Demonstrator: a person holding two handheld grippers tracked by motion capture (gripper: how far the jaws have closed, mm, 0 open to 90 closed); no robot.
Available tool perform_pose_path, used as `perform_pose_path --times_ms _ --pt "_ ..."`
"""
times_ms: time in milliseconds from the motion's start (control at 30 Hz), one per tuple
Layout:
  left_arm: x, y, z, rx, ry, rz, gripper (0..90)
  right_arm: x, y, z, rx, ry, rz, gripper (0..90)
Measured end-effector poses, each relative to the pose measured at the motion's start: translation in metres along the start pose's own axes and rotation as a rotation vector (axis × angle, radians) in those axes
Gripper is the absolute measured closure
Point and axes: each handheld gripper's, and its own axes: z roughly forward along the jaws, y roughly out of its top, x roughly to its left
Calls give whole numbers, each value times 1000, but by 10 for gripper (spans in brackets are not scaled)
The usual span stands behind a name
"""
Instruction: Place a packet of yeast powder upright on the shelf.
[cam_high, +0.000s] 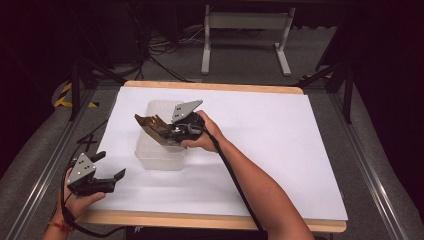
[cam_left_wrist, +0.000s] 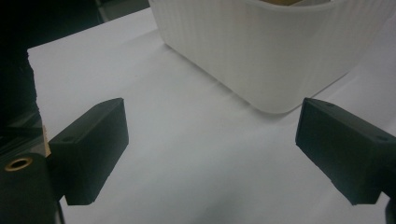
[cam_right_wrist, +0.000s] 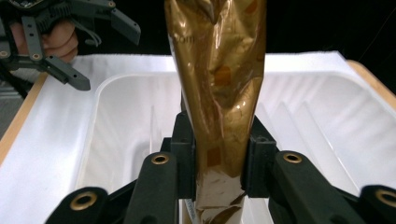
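A shiny gold-brown foil packet (cam_right_wrist: 219, 79) is clamped between the jaws of my right gripper (cam_right_wrist: 219, 154), which is shut on it. In the high view that gripper (cam_high: 167, 131) holds the packet (cam_high: 149, 124) over a translucent white plastic tub (cam_high: 150, 157) on the white table sheet. My left gripper (cam_high: 111, 166) rests open near the table's front left corner, with nothing between its jaws. In the left gripper view the open left gripper (cam_left_wrist: 212, 154) faces the ribbed wall of the tub (cam_left_wrist: 261, 51) a short way ahead.
The white sheet (cam_high: 280, 150) covers most of a wooden table. The wooden edge (cam_high: 200, 221) runs along the front. A white table frame (cam_high: 245, 40) and cables stand on the floor beyond. The other hand with its gripper (cam_right_wrist: 70, 32) appears past the tub.
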Motion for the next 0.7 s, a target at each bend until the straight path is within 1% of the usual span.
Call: perform_pose_path --times_ms 33,67,100,200,267,300,333,367,400,467,533,600,667,700 --pt "0 0 0 3 2 2 104 0 2 -1 19 6 5 709" --pt "0 1 0 3 -1 1 104 -1 4 -2 33 8 -6 711" --pt "0 1 1 2 -3 3 104 0 6 -3 40 -5 -9 715" --pt "-1 1 2 5 1 5 104 1 9 -4 39 -1 -37 721" --pt "-1 1 2 10 2 7 104 2 9 -4 11 -8 -34 724" --pt "-1 1 2 9 1 5 104 2 9 -5 -19 -12 -28 726" --pt "-1 1 2 9 1 5 104 2 9 -5 -19 -12 -28 726" --pt "-1 1 3 10 2 2 104 1 9 -8 -87 -11 -17 728" --pt "-1 1 3 10 2 2 104 1 9 -8 -87 -11 -17 728" --pt "-1 1 2 4 1 5 104 1 9 -9 -151 -22 -5 729" --pt "-1 1 2 3 0 5 104 2 8 -7 -195 -20 -7 728" --pt "0 1 1 3 -3 2 104 3 4 -3 -215 -17 -3 728" --pt "0 1 1 2 -3 0 104 5 0 1 -214 -27 -17 728" --pt "0 1 1 3 -3 2 104 5 -3 3 -222 -16 -9 728"
